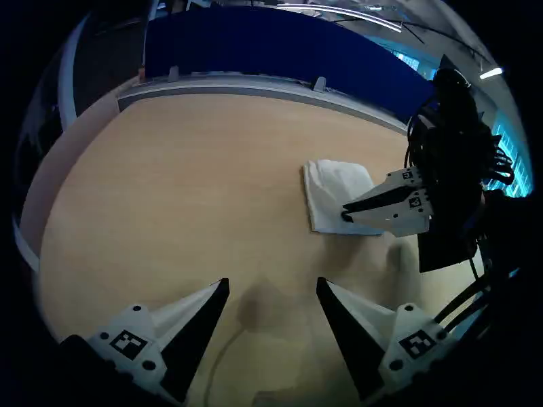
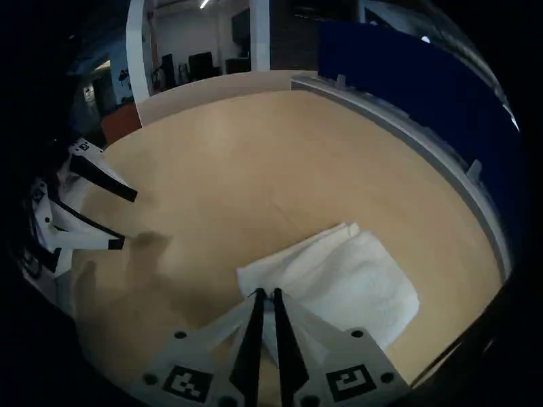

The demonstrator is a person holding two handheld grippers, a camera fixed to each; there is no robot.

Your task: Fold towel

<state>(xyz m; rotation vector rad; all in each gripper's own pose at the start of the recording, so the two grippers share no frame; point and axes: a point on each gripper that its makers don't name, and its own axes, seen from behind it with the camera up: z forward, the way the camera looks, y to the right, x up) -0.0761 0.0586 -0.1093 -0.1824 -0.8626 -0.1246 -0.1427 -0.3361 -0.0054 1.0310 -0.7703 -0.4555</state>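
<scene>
A white towel (image 1: 336, 193) (image 2: 339, 285) lies folded into a small rectangle on the wooden table (image 1: 203, 183) (image 2: 258, 156). My right gripper (image 2: 267, 294) is closed to a narrow slit at the towel's near edge, with white cloth showing between its fingers. From the left gripper view, the right gripper (image 1: 346, 216) rests tips-down on the towel, a dark-gloved hand behind it. My left gripper (image 1: 271, 283) hovers open above bare wood, well short of the towel, with nothing between its fingers. In the right gripper view, the left gripper (image 2: 127, 218) stands open at the far left.
A blue partition (image 1: 285, 47) (image 2: 434, 88) on a grey rail (image 1: 271, 87) runs along the table's far edge. A thin cable (image 1: 220, 353) lies near my left fingers. Wide bare tabletop lies left of the towel. Office furniture stands beyond the table (image 2: 197, 64).
</scene>
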